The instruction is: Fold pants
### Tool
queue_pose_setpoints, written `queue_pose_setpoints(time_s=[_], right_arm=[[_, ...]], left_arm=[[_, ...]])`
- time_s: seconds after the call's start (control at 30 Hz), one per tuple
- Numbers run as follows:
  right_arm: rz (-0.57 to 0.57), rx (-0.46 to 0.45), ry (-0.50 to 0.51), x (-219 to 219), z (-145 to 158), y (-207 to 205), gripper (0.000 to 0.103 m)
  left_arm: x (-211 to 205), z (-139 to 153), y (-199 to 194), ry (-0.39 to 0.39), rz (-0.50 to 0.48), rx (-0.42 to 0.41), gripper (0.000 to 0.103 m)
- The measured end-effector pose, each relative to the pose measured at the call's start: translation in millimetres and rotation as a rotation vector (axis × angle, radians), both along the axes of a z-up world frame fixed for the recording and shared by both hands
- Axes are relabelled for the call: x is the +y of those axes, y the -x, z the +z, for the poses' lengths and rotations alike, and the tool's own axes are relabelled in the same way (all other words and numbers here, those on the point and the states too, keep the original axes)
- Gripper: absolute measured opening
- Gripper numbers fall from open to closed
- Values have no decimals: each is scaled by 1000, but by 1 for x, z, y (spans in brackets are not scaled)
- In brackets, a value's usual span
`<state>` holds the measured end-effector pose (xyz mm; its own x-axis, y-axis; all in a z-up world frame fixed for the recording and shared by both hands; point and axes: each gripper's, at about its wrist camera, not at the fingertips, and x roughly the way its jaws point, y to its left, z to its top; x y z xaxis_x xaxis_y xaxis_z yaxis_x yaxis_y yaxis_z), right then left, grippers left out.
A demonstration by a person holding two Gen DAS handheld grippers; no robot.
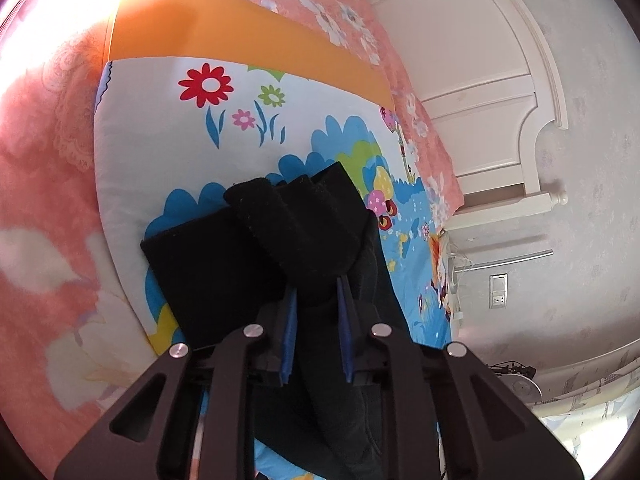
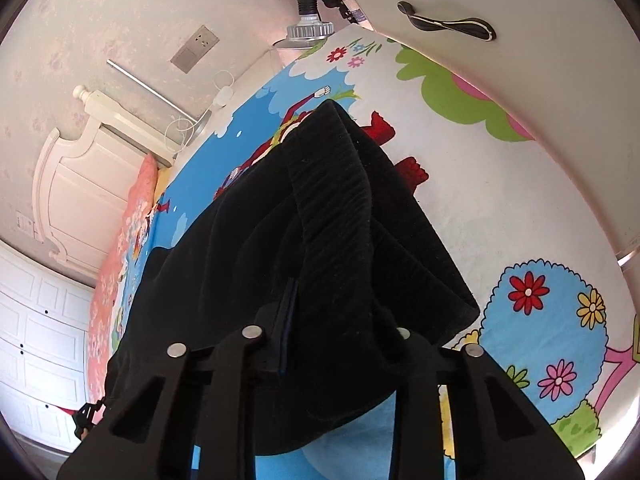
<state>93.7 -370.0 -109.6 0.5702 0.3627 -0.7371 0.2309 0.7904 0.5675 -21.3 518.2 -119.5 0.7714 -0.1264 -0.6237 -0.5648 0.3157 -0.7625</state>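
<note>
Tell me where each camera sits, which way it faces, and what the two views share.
Left wrist: on the left gripper, looking down along its jaws, shut on the black pants over the cartoon sheet; headboard beyond.
Right wrist: on the right gripper, facing down along jaws shut on the pants' ribbed waistband.
Shared: pants, sheet, headboard.

Bright daylight; washed-out glare at the left wrist view's upper left. Fisheye bends edges, corners dark. Black cloth loses detail.

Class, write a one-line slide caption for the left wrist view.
Left gripper pinching a bunched fold of black pants over a cartoon-flower bedsheet.
</note>
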Motion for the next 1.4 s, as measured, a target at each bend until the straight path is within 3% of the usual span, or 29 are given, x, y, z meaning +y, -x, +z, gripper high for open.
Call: queue_pose_setpoints(time_s=[0.2, 0.3, 0.4, 0.47, 0.6, 0.63, 0.77, 0.87, 0.9, 1.0, 1.03, 1.1, 1.2, 1.3, 1.33, 1.37, 1.4], right_arm=[[40, -32, -6, 6, 26, -17, 21], [68, -118, -60, 5, 63, -34, 20], [60, -141, -28, 0, 80, -31, 20], [39, -90, -9, -8, 65, -26, 20], [55, 62, 50, -13, 8, -28, 20], [60, 71, 70, -10, 3, -28, 20], [62, 46, 72, -11, 6, -26, 20], [59, 31, 94, -8, 10, -25, 20], [58, 29, 116, -6, 10, -24, 20], [49, 36, 146, -4, 0, -22, 20], [47, 35, 148, -4, -3, -22, 20], [58, 26, 171, -2, -1, -21, 20], [69, 26, 199, 0, 1, -21, 21], [56, 27, 184, -2, -2, -22, 21], [56, 24, 188, -1, -2, -22, 21], [56, 22, 194, -1, -2, -22, 21], [56, 26, 194, -1, -2, -22, 21]], left_arm=[[6, 11, -16, 12, -21, 67, 15], [5, 78, -32, -101, -70, 26, 14], [-14, 128, -7, -225, -64, -49, 14], [-18, 109, 15, -189, -42, -4, 14], [1, -3, 33, -30, -81, 168, 14], [2, -12, 34, -36, -89, 175, 14], [-4, 12, 27, -127, -129, 149, 14], [-20, 73, 22, -293, -157, 14, 14], [-24, 81, 24, -320, -148, 7, 14], [-16, 36, 25, -265, -131, 137, 14], [-9, 11, 25, -208, -136, 170, 17], [-1, -9, 32, -138, -119, 137, 26], [4, -4, 43, -131, -73, 76, 37], [15, -7, 40, -79, -56, 72, 30], [15, -7, 32, -86, -90, 90, 15], [15, -7, 26, -97, -112, 112, 7], [14, 0, 17, -121, -132, 140, 6]])
